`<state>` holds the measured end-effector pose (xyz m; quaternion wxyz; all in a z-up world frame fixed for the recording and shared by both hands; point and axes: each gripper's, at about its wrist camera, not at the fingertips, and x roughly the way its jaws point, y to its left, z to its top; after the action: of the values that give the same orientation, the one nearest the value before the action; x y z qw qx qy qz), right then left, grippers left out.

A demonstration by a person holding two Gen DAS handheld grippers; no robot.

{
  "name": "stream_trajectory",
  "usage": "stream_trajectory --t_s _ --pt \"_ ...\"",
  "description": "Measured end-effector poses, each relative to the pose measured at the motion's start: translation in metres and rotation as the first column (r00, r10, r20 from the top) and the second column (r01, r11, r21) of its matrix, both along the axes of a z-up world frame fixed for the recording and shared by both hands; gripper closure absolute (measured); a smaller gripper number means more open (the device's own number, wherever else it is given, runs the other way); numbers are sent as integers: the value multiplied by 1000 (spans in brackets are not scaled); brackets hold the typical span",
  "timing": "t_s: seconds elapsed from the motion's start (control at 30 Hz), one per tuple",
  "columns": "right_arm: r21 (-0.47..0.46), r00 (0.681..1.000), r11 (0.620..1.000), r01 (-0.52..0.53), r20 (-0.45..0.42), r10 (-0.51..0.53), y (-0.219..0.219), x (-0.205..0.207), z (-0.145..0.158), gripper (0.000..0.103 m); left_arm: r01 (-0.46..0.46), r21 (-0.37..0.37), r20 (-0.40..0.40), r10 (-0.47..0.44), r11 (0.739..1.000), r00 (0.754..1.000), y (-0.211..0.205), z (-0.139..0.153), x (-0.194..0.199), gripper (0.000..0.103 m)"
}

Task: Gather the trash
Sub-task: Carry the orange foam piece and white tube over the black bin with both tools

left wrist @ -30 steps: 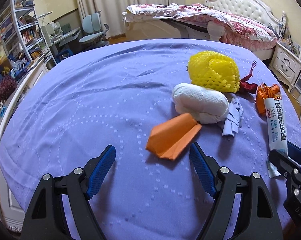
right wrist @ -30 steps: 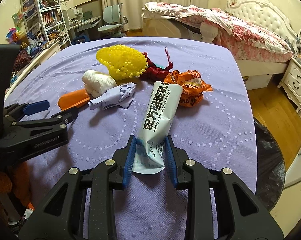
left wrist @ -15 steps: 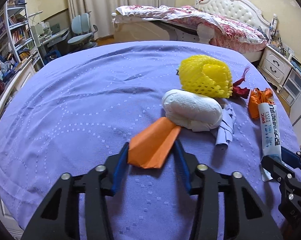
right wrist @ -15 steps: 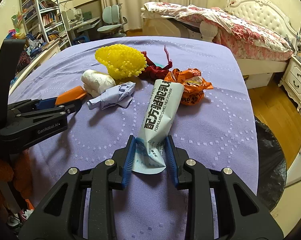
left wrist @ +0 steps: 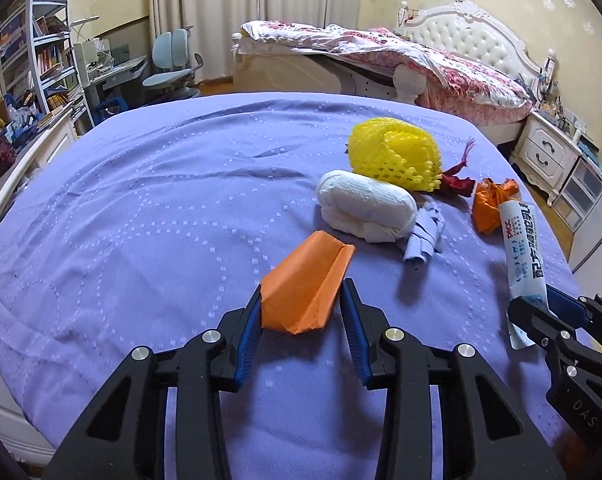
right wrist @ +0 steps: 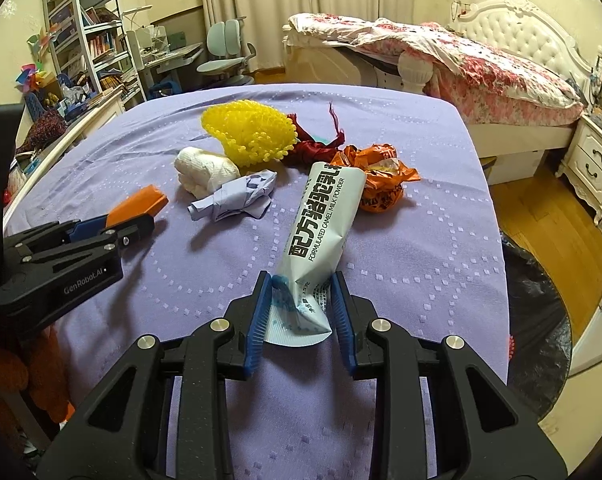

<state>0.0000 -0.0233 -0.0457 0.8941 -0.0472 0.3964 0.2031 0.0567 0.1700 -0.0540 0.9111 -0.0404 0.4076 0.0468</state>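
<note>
A folded orange paper (left wrist: 305, 280) sits between the blue pads of my left gripper (left wrist: 301, 288), which is shut on its near end; the paper's far end tilts up off the purple cloth. My right gripper (right wrist: 301, 276) is shut on the tail of a white milk powder packet (right wrist: 325, 216), which lies flat and points away. In the right wrist view my left gripper (right wrist: 141, 220) shows at the left with the orange paper (right wrist: 141, 202). In the left wrist view, my right gripper (left wrist: 535, 300) holds the packet (left wrist: 523, 248) at the right edge.
More trash lies in a cluster on the purple tablecloth (left wrist: 141, 220): a yellow foam net (left wrist: 393, 156), a white tissue wad (left wrist: 365, 208), a crumpled lilac paper (left wrist: 423, 232), an orange wrapper (left wrist: 487, 204), a dark red scrap (left wrist: 457, 180). A black trash bag (right wrist: 541, 312) stands beside the table's right edge.
My left gripper went from wide open to shut on the orange paper, which has come slightly away from the tissue wad. The right gripper has kept still on the packet.
</note>
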Motion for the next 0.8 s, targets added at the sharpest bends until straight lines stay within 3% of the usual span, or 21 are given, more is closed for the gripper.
stream_trajectory --t_s 0.43,0.8 --pt "18 998 999 38 42 -39 -27 -17 14 73 34 -27 59 -33 999 998 -33 15 -19 64" --pt "25 984 985 168 63 -169 -91 -21 19 73 130 -42 86 -126 991 988 -94 25 -16 64"
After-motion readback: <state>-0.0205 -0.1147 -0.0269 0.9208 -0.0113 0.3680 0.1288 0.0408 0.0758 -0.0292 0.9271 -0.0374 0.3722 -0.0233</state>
